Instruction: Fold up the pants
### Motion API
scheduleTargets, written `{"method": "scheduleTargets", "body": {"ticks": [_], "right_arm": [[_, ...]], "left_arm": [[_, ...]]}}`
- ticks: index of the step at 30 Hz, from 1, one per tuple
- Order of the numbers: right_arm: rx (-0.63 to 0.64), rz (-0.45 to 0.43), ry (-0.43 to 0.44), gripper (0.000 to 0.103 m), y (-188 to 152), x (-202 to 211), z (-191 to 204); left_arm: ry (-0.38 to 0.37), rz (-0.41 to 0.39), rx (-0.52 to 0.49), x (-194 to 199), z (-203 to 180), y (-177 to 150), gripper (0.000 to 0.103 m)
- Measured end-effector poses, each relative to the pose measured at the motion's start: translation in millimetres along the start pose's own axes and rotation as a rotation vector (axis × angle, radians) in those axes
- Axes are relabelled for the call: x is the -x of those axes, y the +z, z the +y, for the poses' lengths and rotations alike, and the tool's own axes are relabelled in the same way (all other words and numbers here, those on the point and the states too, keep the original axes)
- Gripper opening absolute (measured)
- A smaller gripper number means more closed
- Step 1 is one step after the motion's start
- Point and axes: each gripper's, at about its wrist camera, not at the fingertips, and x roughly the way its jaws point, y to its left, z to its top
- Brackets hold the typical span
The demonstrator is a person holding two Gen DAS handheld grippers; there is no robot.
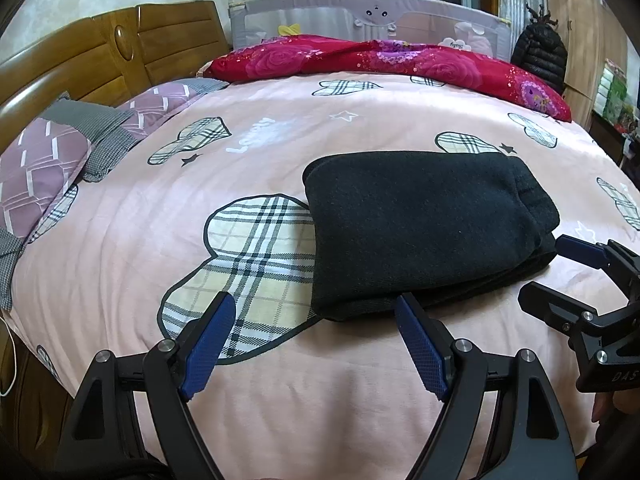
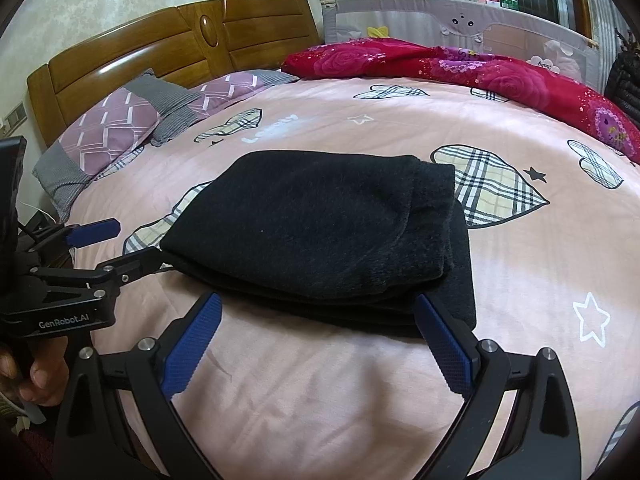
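The black pants (image 1: 424, 228) lie folded into a thick stack on the pink bedspread (image 1: 340, 364); they also show in the right wrist view (image 2: 320, 232). My left gripper (image 1: 316, 302) is open and empty, just short of the stack's near left corner. It shows in the right wrist view (image 2: 132, 240) at the stack's left corner. My right gripper (image 2: 320, 302) is open and empty, at the stack's near edge. It shows in the left wrist view (image 1: 548, 268) at the stack's right side.
Purple and grey pillows (image 2: 120, 128) lie against the wooden headboard (image 2: 160, 48) on the left. A red floral quilt (image 2: 480, 68) runs along the far side by a grey bed rail (image 2: 460, 16). A black jacket (image 1: 540, 52) hangs at the far right.
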Motion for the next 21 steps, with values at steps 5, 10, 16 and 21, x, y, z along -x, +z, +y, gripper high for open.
{"method": "scheduleTargets", "body": {"ticks": [5, 10, 16, 21], "right_arm": [[0.001, 0.004, 0.003, 0.097, -1.1, -2.3, 1.1], [0.001, 0.004, 0.003, 0.097, -1.0, -1.9, 0.8], [0.001, 0.004, 0.003, 0.098, -0.8, -2.0, 0.7], [0.002, 0.003, 0.004, 0.098, -1.1, -1.3, 0.2]], "left_arm": [[0.000, -0.003, -0.006, -0.4, -1.8, -0.7, 0.083], [-0.003, -0.001, -0.010, -0.4, -2.8, -1.5, 0.083], [-0.001, 0.000, -0.011, -0.1, -3.1, -1.9, 0.083], [-0.001, 0.001, -0.011, -0.3, -3.2, -1.7, 0.083]]}}
